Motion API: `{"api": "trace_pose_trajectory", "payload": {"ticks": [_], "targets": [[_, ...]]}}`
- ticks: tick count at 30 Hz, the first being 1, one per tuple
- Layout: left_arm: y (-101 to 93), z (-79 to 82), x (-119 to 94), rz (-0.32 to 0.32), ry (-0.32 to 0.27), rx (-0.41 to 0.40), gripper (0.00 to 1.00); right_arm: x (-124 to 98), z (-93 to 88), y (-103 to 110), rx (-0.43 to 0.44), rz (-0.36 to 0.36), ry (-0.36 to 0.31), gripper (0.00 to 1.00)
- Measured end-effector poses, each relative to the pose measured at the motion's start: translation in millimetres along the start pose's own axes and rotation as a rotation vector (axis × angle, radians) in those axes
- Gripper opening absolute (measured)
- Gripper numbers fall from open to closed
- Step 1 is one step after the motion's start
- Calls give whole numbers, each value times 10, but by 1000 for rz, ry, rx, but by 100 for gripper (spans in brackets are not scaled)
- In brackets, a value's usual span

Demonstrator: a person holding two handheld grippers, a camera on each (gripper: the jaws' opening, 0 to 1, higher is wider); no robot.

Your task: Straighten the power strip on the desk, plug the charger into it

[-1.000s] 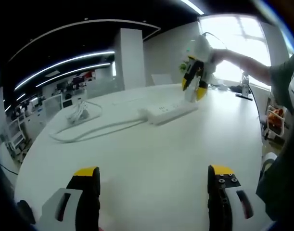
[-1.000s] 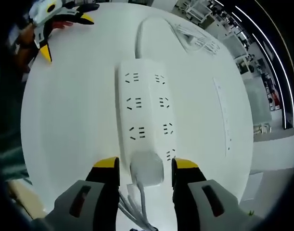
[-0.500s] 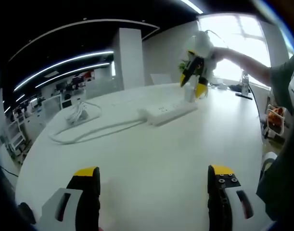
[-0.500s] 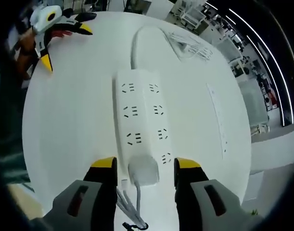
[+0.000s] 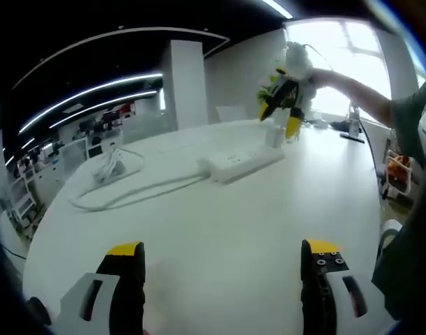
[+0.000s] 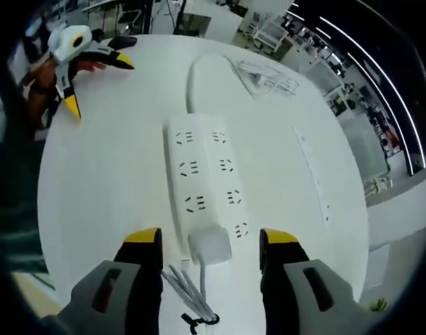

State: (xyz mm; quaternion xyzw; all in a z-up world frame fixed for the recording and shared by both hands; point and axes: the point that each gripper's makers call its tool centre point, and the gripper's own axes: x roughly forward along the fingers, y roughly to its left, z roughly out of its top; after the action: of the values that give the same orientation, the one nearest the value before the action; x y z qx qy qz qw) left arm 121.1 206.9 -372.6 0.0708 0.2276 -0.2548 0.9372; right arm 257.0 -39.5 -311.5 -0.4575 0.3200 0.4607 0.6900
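On the round white desk the long white plastic power strip lies straight with the small white cube charger now seated in its near end, the right gripper having lifted away, jaws wide and empty, suggesting plugging is done, while the left gripper hovers open, holding nothing.

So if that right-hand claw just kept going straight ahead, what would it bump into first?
Most likely the white charger plugged into the near end of the power strip: it sits right between the open jaws of the right gripper, just ahead of the tips. Depth is hard to judge in this view.
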Motion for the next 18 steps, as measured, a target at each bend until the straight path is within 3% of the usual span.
{"api": "trace_pose_trajectory", "payload": {"ticks": [18], "targets": [[-67,28,18,-7,6,16,96,-109,-6,-4,29,-58,-116,67]]}}
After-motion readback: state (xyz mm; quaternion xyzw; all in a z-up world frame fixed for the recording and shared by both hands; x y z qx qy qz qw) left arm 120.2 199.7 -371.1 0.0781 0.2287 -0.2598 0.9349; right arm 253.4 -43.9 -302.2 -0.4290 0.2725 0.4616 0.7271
